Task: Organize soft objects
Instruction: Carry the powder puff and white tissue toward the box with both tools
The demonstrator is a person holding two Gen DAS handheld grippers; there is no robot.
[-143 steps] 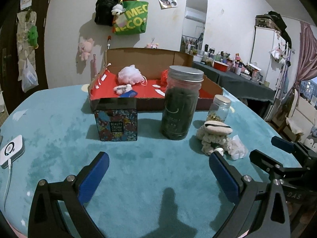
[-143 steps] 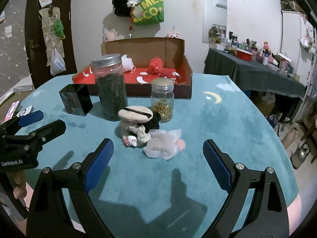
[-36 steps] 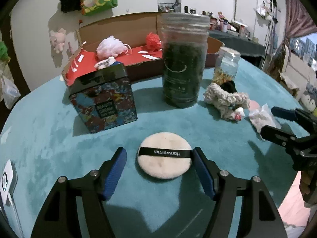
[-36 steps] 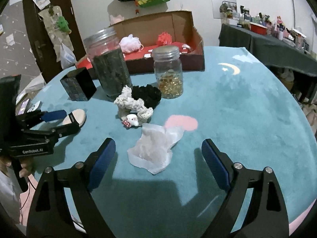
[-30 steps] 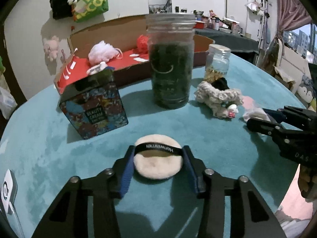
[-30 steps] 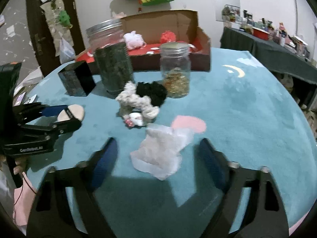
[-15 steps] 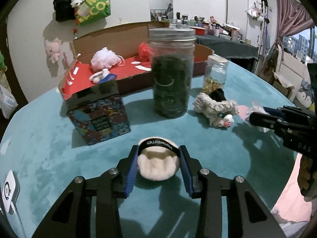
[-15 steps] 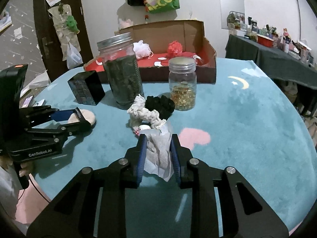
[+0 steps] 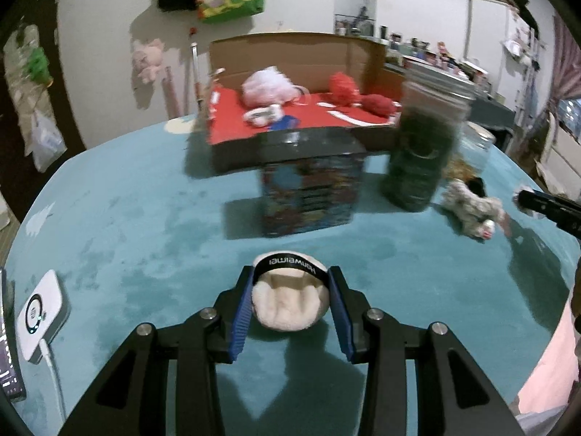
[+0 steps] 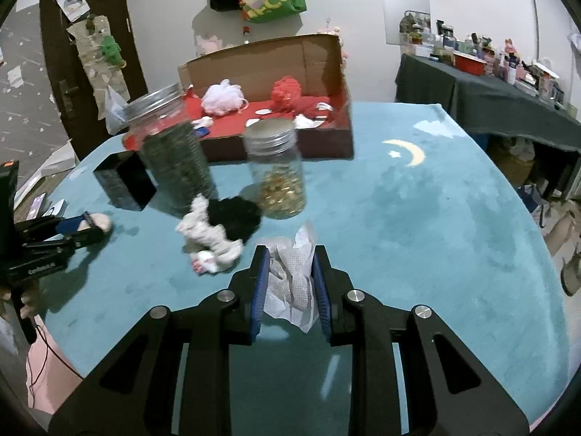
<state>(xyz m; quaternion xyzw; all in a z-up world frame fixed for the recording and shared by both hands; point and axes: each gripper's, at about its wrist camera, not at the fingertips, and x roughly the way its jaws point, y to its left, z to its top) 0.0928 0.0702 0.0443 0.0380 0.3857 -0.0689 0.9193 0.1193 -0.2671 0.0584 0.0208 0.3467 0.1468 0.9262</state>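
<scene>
Left wrist view: claw (image 9: pixel 292 303) pinches powder puff (image 9: pixel 288 303) (background blurred).

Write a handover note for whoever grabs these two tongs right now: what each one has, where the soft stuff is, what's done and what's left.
Left tongs: shut on the cream powder puff, squeezed between the blue pads.
Right tongs: shut on the crumpled white tissue.
On the teal table: the cream knitted scrunchie and the black scrunchie, touching, in front of the two jars.
Cardboard box at the back already holds a pink bath pouf and a red one.
Done: both pickups. Left: probably carry puff and tissue to the box, then fetch the scrunchies.
</scene>
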